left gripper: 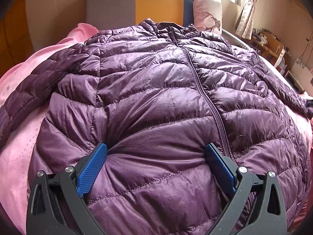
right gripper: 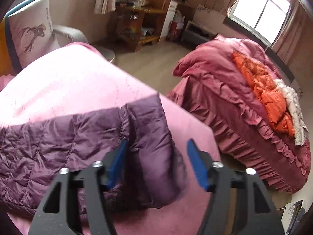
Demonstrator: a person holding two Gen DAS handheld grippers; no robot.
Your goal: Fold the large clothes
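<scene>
I see a purple puffer jacket [left gripper: 166,98] lying flat, zipped, on a pink bed [left gripper: 23,137]. My left hand-held gripper [left gripper: 156,152] presses spread-apart into its hem. My right hand-held gripper [right gripper: 156,146] hangs apart over its sleeve [right gripper: 152,137], gripping nothing.

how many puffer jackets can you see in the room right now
3: a purple jacket spread on the near pink bed, an orange jacket and a white jacket on the far bed. Others may be hidden.
</scene>
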